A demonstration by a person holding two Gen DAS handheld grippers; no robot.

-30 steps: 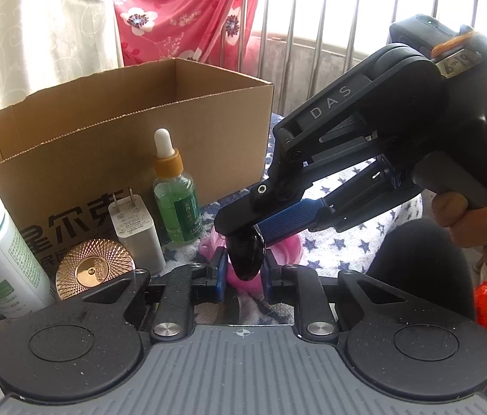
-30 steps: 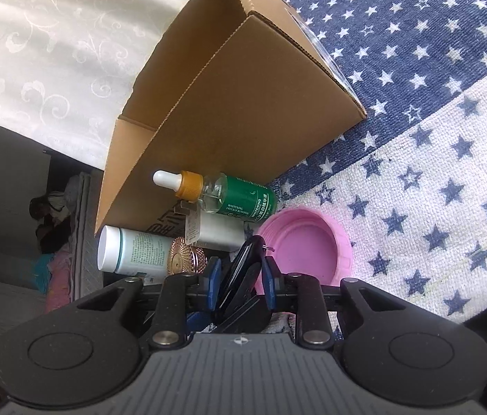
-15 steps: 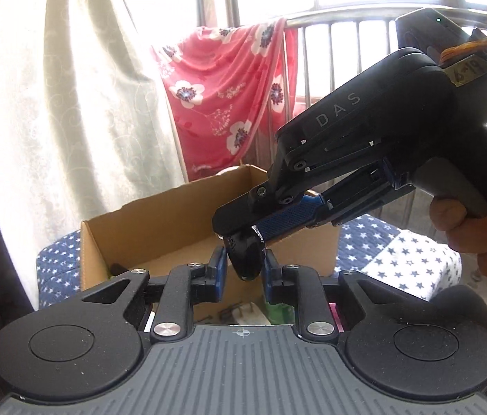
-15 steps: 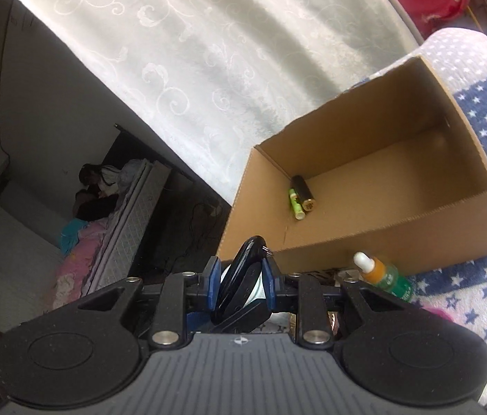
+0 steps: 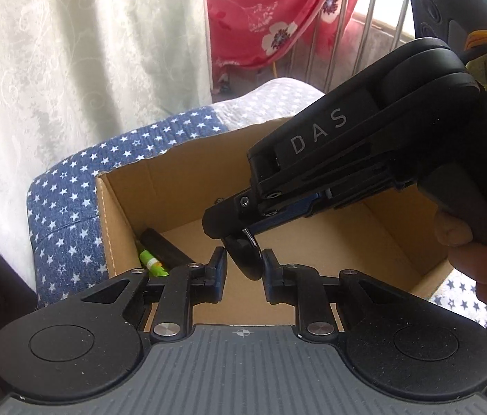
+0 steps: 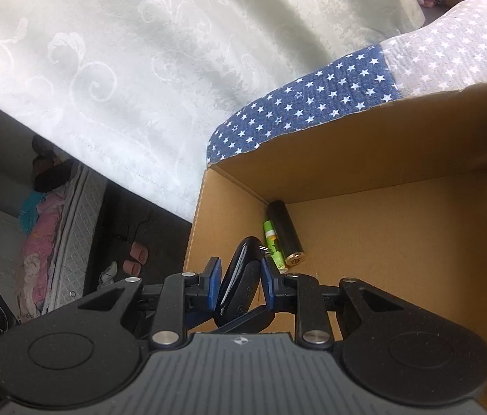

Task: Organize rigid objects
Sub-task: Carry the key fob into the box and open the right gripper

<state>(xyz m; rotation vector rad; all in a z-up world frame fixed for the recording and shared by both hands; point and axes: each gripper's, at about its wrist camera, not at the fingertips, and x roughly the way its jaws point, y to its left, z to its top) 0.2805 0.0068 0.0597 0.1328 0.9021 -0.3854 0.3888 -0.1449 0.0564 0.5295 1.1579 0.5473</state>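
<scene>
A black key fob [image 5: 245,256] [image 6: 240,282] hangs over the open cardboard box [image 5: 188,186] [image 6: 382,159]. My right gripper [image 6: 238,282], also in the left wrist view [image 5: 229,224], is shut on the fob. My left gripper [image 5: 241,269] has its jaws parted around the fob's lower end, with gaps on both sides. Inside the box, in its left corner, lie a black cylinder [image 6: 285,231] [image 5: 164,247] and a green battery [image 6: 274,247] [image 5: 153,263].
The box stands on a blue and white star-patterned cloth [image 5: 67,214] [image 6: 312,103]. A pale curtain [image 5: 70,52] hangs behind, with a red flowered cloth [image 5: 278,10] and metal railing at the back right. A bed [image 6: 53,242] lies far below left.
Both grippers rose from the cloth and moved over the box with the fob. My left gripper's jaws have opened off the fob; the right still holds it.
</scene>
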